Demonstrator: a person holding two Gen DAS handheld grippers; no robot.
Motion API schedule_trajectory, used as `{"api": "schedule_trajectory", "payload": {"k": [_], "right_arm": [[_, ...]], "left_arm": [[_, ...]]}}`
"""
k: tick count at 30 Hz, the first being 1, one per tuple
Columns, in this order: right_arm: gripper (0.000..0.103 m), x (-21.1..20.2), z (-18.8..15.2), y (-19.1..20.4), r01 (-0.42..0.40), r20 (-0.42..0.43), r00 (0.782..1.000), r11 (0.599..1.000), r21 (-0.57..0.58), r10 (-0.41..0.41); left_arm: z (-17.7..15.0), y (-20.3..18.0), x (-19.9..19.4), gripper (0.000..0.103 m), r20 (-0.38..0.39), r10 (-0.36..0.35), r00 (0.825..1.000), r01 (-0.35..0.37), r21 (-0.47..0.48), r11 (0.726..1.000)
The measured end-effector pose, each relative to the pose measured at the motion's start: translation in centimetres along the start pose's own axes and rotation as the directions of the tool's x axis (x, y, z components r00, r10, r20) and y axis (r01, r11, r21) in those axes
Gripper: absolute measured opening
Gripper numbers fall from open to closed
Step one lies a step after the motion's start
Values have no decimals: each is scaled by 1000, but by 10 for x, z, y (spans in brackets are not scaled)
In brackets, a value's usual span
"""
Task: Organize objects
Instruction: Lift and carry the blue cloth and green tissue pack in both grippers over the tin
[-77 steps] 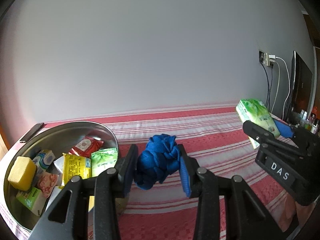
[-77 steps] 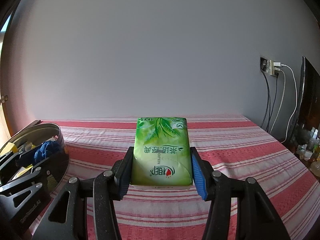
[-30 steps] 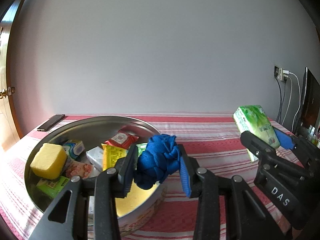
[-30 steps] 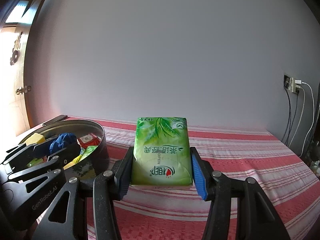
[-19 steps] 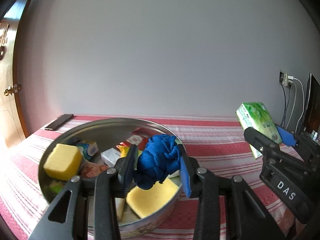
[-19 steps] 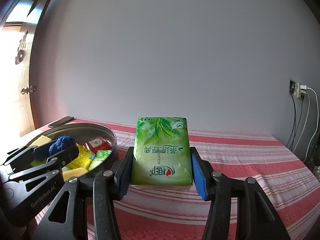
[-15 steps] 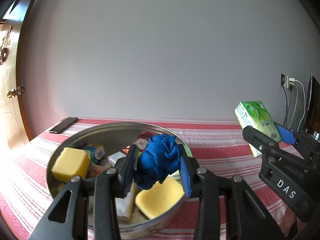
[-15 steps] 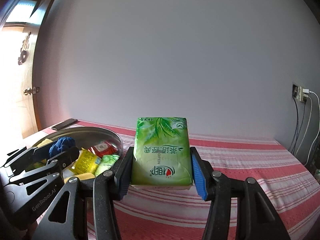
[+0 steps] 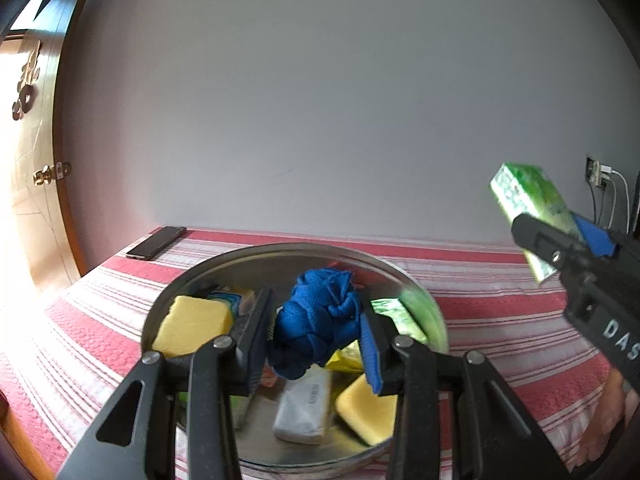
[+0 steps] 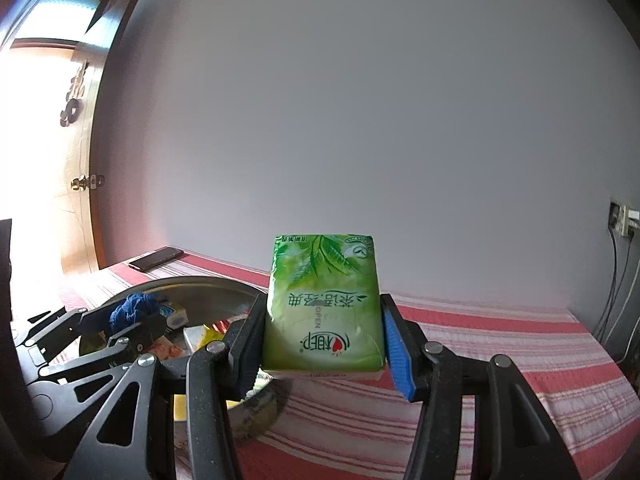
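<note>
Left gripper (image 9: 316,338), clamped on the blue knotted cloth (image 9: 318,326), hangs over the round metal tin (image 9: 280,254); right gripper (image 10: 324,344) grips the green tissue pack (image 10: 324,304) beside it. Release each low, over a free gap among the tin's contents.

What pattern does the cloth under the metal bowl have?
Red and white stripes on the cloth, clearest in the left wrist view.
</note>
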State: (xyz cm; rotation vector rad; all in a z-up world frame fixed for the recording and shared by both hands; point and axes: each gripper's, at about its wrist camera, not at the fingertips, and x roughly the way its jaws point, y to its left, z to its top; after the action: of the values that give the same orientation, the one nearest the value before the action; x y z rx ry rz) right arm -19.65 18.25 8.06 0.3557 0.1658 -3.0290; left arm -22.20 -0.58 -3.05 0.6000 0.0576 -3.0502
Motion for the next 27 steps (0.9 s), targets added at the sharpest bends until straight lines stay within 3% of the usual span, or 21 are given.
{"api": "schedule_trajectory", "payload": {"k": [12, 27], "right_arm": [[55, 17, 17, 25, -55, -8, 998, 998, -26, 54], [55, 63, 26, 45, -126, -114, 986, 992, -2, 125]], "left_arm": [[4, 21, 9, 38, -54, 59, 997, -58, 22, 998], [12, 36, 25, 38, -137, 100, 985, -95, 41, 995]]}}
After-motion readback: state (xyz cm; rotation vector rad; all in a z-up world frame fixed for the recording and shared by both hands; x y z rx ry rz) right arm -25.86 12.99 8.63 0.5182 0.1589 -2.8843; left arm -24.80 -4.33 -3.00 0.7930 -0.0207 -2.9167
